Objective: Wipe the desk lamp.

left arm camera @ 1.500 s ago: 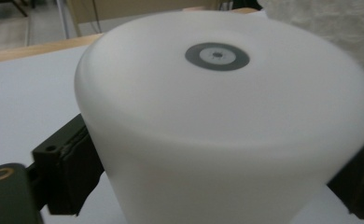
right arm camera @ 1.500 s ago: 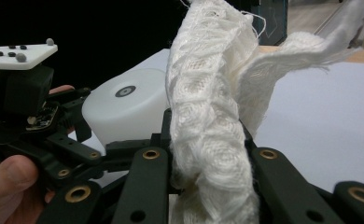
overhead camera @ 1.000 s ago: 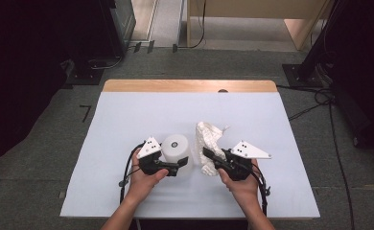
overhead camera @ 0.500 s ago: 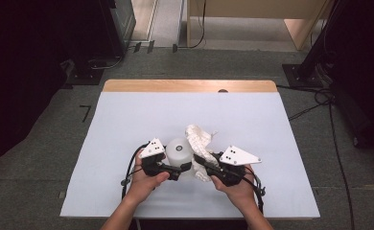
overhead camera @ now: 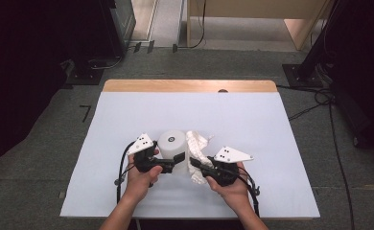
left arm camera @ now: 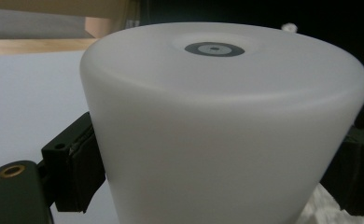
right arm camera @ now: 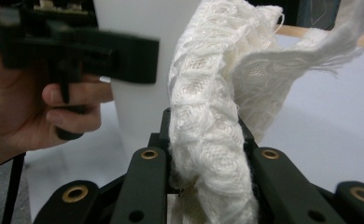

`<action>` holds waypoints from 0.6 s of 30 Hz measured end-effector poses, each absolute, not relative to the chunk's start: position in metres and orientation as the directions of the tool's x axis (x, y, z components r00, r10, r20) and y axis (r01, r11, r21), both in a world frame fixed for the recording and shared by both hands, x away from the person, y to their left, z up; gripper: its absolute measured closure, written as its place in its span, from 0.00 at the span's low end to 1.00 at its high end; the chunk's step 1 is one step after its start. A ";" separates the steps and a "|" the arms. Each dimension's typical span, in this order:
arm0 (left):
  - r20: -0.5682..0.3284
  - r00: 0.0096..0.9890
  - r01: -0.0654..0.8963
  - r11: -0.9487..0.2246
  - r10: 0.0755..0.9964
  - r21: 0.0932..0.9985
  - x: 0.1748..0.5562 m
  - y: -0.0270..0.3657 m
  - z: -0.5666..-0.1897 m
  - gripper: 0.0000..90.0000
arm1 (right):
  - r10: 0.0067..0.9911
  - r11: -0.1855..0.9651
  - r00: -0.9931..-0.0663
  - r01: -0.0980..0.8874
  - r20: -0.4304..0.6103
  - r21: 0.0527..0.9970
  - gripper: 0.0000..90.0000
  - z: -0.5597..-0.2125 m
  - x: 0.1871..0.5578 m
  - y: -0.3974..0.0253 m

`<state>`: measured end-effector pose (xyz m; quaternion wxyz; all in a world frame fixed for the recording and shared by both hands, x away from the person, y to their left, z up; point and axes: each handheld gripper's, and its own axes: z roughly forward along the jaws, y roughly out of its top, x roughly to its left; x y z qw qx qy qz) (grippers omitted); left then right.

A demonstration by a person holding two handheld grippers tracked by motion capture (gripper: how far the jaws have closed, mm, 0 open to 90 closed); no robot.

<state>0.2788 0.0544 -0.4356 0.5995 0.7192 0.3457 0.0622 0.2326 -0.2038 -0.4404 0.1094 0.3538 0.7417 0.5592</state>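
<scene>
Jaws of left gripper [overhead camera: 171,162] clamp the white cup [overhead camera: 172,151], upside down at lower centre of the high view. Right gripper [overhead camera: 198,166] jaws pinch the white cloth [overhead camera: 197,149], which presses the cup's right side, probably touching. White surface [overhead camera: 252,120] open above, left and right; wooden far edge [overhead camera: 190,86] well apart.
</scene>
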 end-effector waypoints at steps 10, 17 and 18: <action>-0.330 0.758 0.432 -0.054 0.563 0.900 0.279 0.055 -0.437 0.09 | 0.649 0.125 -0.713 0.444 0.265 0.887 0.82 -0.449 0.233 -0.197; -0.274 0.820 0.392 -0.144 0.503 0.909 0.273 0.039 -0.442 0.09 | 0.688 0.067 -0.670 0.441 0.279 0.895 0.84 -0.443 0.240 -0.217; -0.260 0.834 0.385 -0.175 0.487 0.906 0.271 0.034 -0.444 0.09 | 0.691 0.064 -0.667 0.440 0.279 0.896 0.84 -0.441 0.240 -0.219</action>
